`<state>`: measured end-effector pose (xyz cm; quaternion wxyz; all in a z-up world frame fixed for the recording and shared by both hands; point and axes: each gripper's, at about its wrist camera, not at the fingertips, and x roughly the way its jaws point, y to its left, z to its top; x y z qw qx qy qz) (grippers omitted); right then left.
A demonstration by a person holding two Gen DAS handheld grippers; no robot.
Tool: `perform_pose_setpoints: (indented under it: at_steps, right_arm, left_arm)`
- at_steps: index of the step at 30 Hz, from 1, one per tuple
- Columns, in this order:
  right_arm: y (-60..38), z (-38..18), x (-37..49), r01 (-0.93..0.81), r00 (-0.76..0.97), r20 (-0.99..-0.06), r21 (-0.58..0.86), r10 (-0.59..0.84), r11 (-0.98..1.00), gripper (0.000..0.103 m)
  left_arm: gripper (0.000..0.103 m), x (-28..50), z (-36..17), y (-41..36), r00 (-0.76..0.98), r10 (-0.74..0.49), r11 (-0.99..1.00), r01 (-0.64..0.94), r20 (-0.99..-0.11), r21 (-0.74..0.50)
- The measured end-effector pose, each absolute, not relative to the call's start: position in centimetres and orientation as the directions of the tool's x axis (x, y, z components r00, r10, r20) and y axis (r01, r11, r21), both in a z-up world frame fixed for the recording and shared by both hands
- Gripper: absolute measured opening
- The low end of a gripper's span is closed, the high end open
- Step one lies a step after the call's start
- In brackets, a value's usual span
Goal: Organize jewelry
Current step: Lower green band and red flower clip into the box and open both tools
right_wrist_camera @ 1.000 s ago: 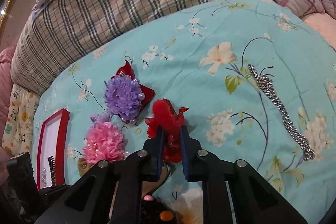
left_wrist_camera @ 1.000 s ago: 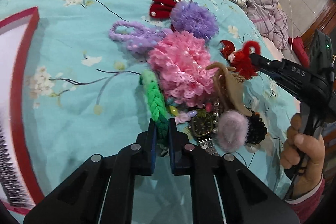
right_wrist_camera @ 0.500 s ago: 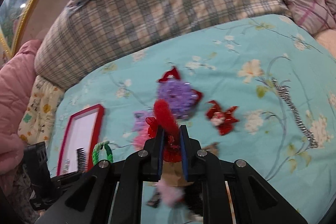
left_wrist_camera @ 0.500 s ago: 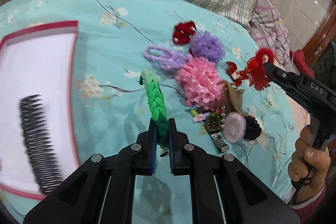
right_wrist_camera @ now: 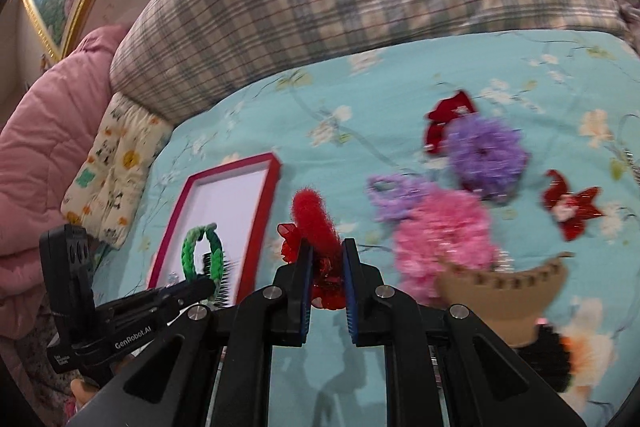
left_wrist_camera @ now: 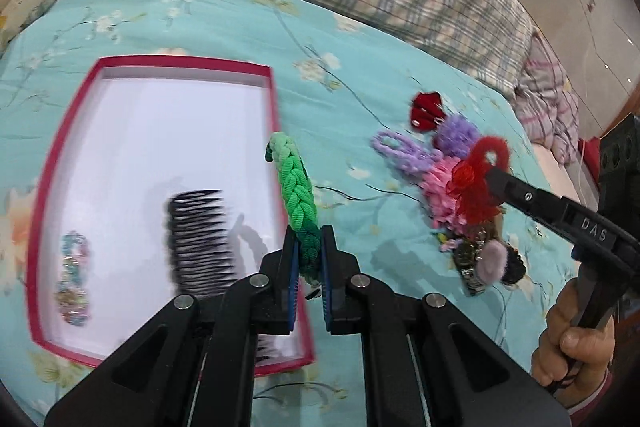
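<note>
Over on the left, the red-rimmed box (left_wrist_camera: 276, 107) lies on the bed (left_wrist_camera: 200, 15) with only a black comb (left_wrist_camera: 200, 239) and a small beaded piece (left_wrist_camera: 72, 279) inside, so the sorting looks barely started. Moving right, the left tool (left_wrist_camera: 308, 263) is clamped on the lower end of the green braided hair tie (left_wrist_camera: 296, 183), holding it in the air near the box's right edge, the loop pointing away from the camera; by my read it is about to go in. Further right, the pile waits on the bed: a lilac beaded loop (left_wrist_camera: 396, 151), a purple scrunchie (left_wrist_camera: 456, 135), a pink scrunchie (right_wrist_camera: 440, 231), red bows (right_wrist_camera: 568, 207), a tan claw clip (right_wrist_camera: 500, 287) and a watch (left_wrist_camera: 468, 259), all touching or just beside one another. Above that heap the right tool (right_wrist_camera: 324, 263) is pinched shut on a red fuzzy hair ornament (right_wrist_camera: 312, 223), lifted clear of the bed and aimed toward the box. Most of the job is left, I'd say.
</note>
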<state>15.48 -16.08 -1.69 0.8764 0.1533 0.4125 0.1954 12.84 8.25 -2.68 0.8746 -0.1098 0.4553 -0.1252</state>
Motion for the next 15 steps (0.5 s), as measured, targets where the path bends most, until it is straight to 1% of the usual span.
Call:
perform_pose_setpoints:
  at_steps: [15]
  right_arm:
    - [-6.1, -2.4, 18.5, -0.344, 0.474, -0.656, 0.476, 0.588, 0.809, 0.013]
  left_arm:
    - [0.007, 14.0, -2.3, 16.7, 0.609, -0.214, 0.96, -0.015, -0.764, -0.281]
